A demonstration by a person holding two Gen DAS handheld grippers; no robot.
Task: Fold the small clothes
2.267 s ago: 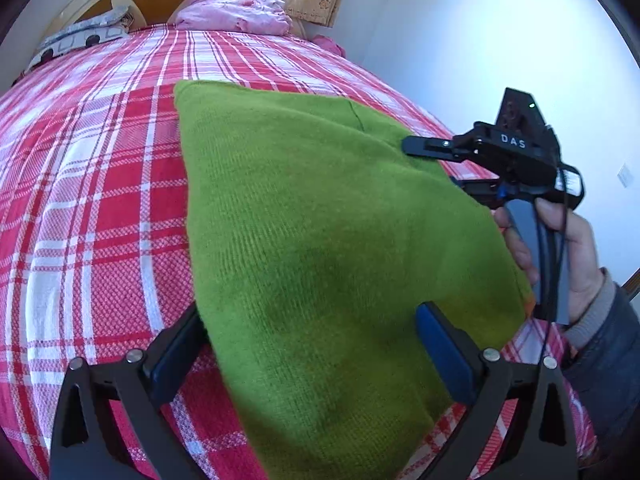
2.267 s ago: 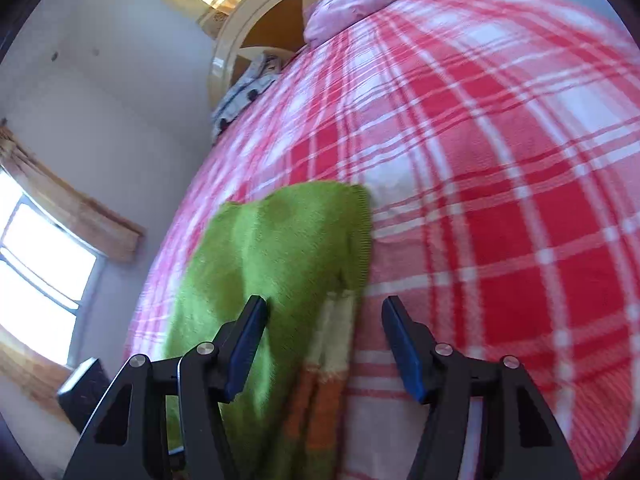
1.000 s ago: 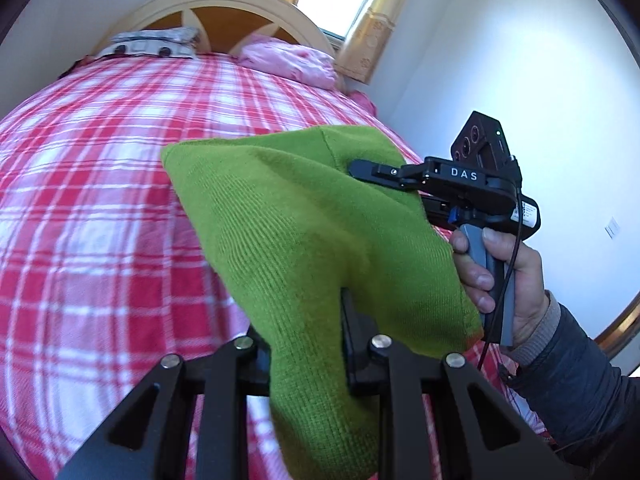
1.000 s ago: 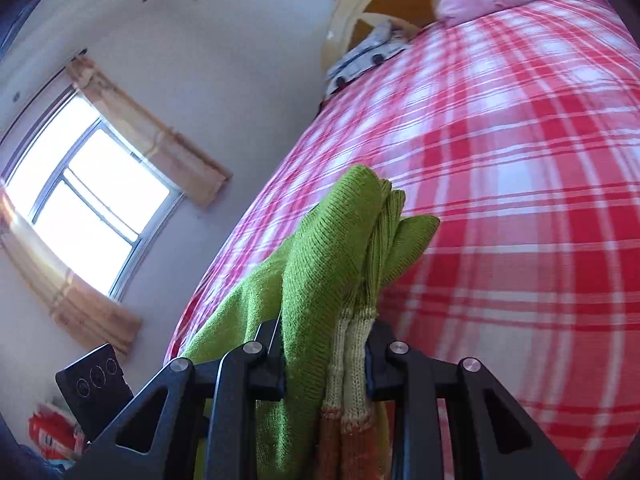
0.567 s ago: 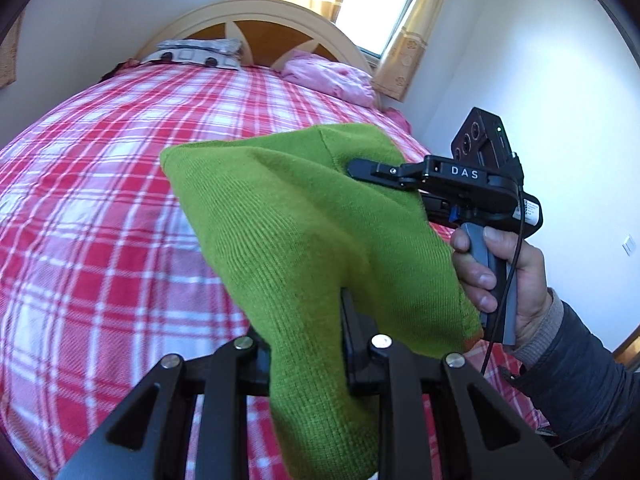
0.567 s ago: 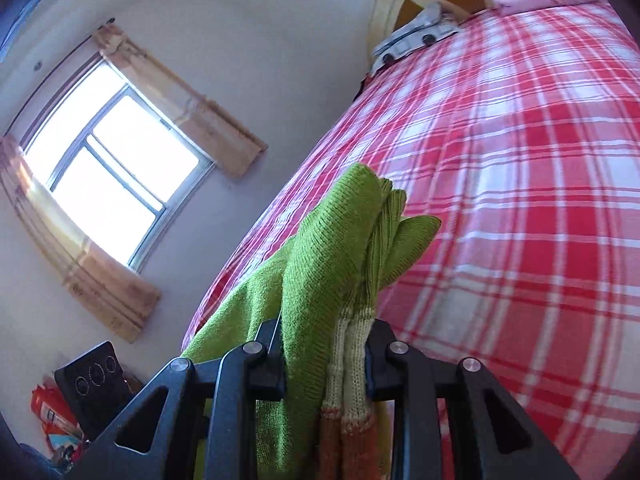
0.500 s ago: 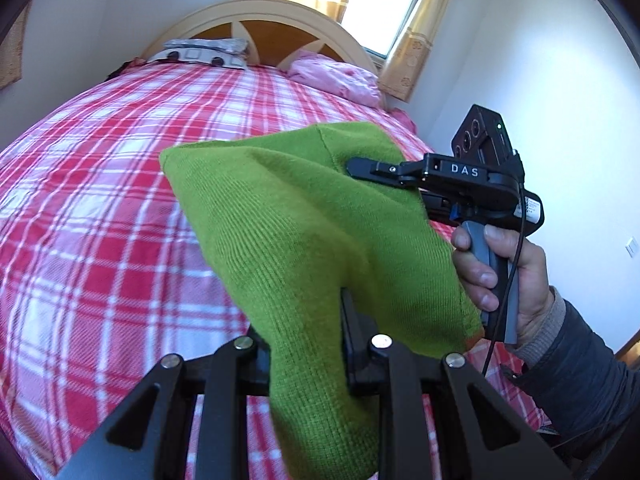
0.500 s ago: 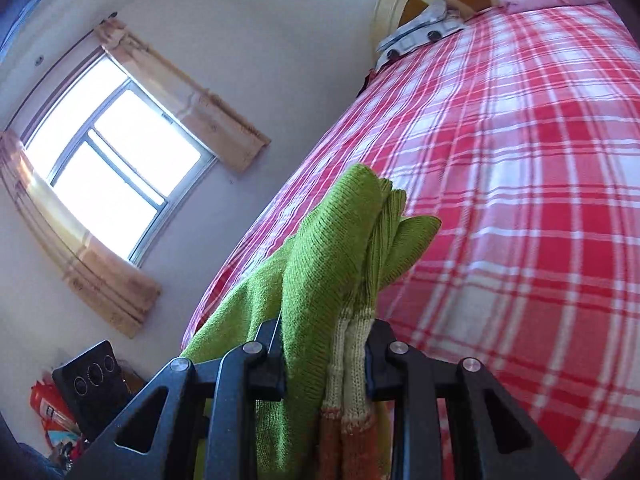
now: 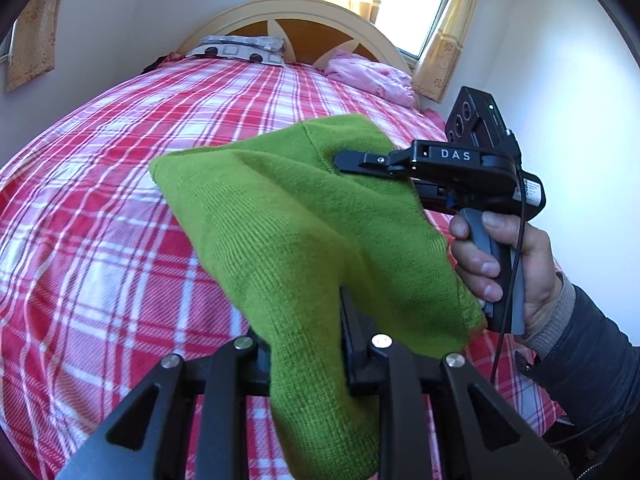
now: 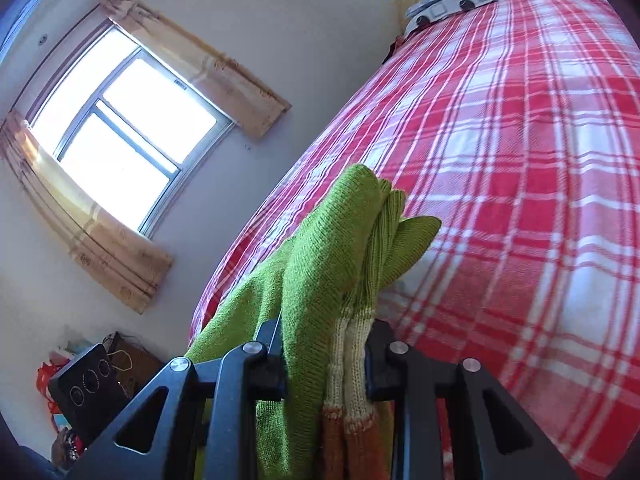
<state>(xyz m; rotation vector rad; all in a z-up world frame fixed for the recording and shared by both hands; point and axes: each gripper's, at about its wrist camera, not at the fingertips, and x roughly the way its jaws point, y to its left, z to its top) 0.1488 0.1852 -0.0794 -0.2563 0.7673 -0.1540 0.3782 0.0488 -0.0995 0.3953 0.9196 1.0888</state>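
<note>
Knit: green sweater (image 9: 304, 216), soft, light, floppy.
Hold: left gripper (image 9: 306, 344), right gripper (image 10: 326, 356) both clenched on bunched edges.

Bed (image 9: 120, 208) under me has a red-and-white plaid cover, stretched flat over most of the surface, with a cream arched headboard (image 9: 296, 20) with brown panels at the far end. Up against the headboard there's a grey-and-white patterned pillow (image 9: 240, 50) on the left and a crumpled pink bundle of fabric (image 9: 372, 76) on the right, both lying directly on the cover. Can't tell whether the pink one is a pillow or bedding.
</note>
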